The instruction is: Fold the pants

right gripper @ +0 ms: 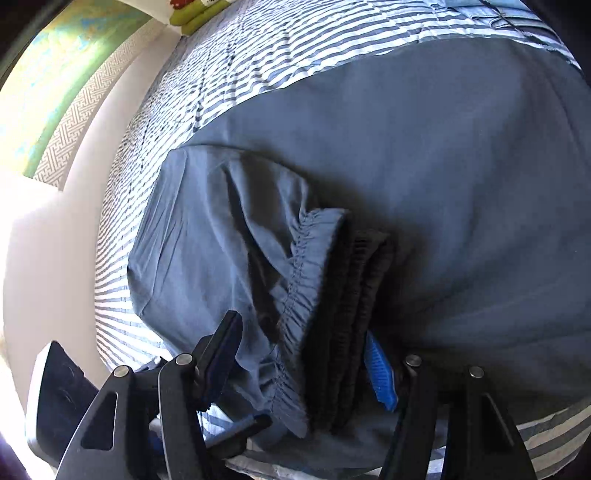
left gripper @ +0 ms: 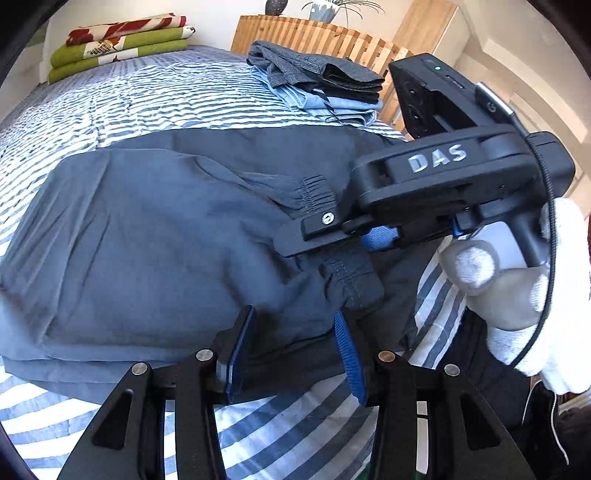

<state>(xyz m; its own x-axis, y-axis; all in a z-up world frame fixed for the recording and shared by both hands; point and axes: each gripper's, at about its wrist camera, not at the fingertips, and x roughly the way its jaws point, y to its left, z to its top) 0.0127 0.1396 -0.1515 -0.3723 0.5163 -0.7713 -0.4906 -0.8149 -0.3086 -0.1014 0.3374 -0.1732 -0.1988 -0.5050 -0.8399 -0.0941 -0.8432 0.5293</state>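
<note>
Grey-blue pants [left gripper: 166, 240] lie folded over on the striped bed cover [left gripper: 129, 99]. Their gathered elastic cuffs [right gripper: 306, 280] are bunched at the near edge. My left gripper [left gripper: 293, 354] hangs low over the pants' near edge with its jaws apart, and flat cloth lies between the pads without being pinched. My right gripper [left gripper: 317, 240], held by a white-gloved hand [left gripper: 517, 288], reaches in from the right across the cuffs [left gripper: 317, 192]. In the right wrist view the right gripper [right gripper: 301, 362] straddles the bunched cuffs with its jaws wide. I see no pad pressing the cloth. Its far finger is hidden in the left wrist view.
A stack of folded clothes [left gripper: 317, 81] sits at the far right of the bed. Folded green and red blankets [left gripper: 122, 40] lie at the far left. A slatted wooden headboard [left gripper: 314, 33] stands behind. A white wall [right gripper: 55, 240] runs along the bed's left edge.
</note>
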